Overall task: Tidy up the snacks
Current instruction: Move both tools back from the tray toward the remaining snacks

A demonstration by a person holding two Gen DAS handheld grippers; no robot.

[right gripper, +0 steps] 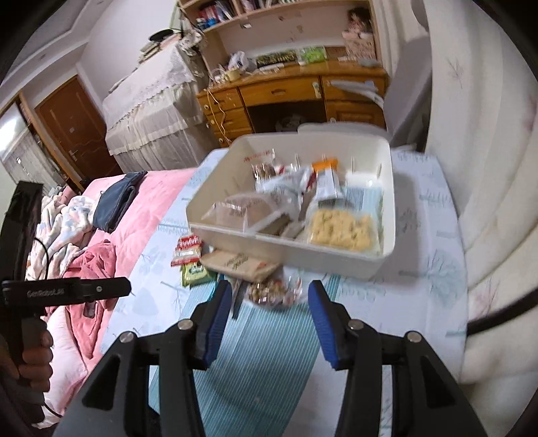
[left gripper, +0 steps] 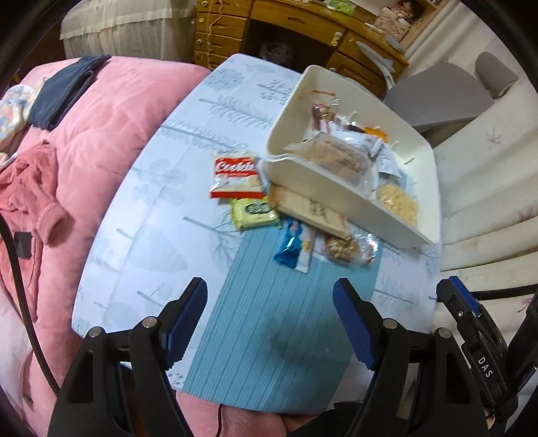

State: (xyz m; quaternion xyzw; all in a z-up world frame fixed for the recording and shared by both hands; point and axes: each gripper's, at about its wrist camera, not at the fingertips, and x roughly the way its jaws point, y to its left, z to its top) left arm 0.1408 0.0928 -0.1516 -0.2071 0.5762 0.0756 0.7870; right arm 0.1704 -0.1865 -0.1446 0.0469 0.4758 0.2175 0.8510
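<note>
A home bedroom — a bed under a pink quilt [left gripper: 111, 111], a wooden desk [right gripper: 289, 90] with drawers, bookshelves [right gripper: 228, 13] above.

One bin [left gripper: 304, 174]; five snack packets [left gripper: 255, 211] outside it.

Both cameras ride on hand-held grippers and look forward and steeply down along the fingers.

The left wrist view looks over the left gripper [left gripper: 269, 322] onto the worktop [left gripper: 141, 242] from its near edge, the white bin [left gripper: 296, 168] up and to the right.

The right wrist view sits closer to the bin [right gripper: 235, 232], its gripper [right gripper: 270, 311] framing the loose snack packets.

Both views share the bin, the packets, the pink bedding [left gripper: 101, 134] and the wooden desk [right gripper: 285, 87] behind.
</note>
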